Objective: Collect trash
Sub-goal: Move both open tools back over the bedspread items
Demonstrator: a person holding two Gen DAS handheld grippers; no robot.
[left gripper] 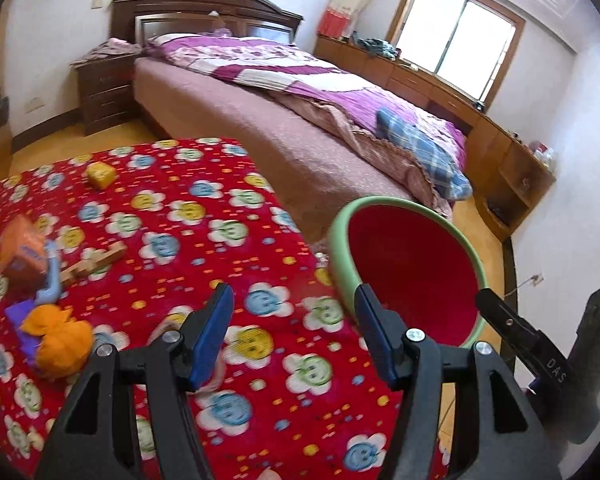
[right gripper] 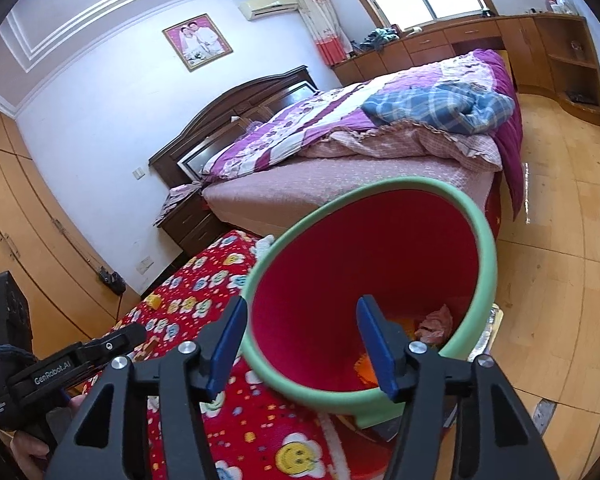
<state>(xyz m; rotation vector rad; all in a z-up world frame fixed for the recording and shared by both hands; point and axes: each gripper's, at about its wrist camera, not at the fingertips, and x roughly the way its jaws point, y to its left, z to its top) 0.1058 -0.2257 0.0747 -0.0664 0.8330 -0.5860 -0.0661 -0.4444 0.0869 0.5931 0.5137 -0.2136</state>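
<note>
the right tongs stand open with nothing between the blue pads; they hang over the near rim of the trash bin, the right-hand pad inside its mouth and the left-hand one outside. the left tongs are open and empty too, held above the red flowered cloth of the table, with the bin just to their right past the table's edge.

judging from what lies where, the job is partly done. at the bottom of the bin the right wrist view shows a crumpled pink scrap and something orange half hidden behind the pad. the open, empty right tongs over the bin suit a drop just made, though that is only a reading. still on the table, well to the left: a crumpled orange wad on a purple piece, an orange carton, a light blue strip, a small wooden piece, and further off a yellow block. which of these count as trash i cannot say for sure.

only the right wrist view looks down into the bin and shows its contents; it also catches the left tongs' body and the hand holding it at the lower left. only the left wrist view shows the left of the table with most of the remaining things; there the bin's inside looks plain red.
</note>
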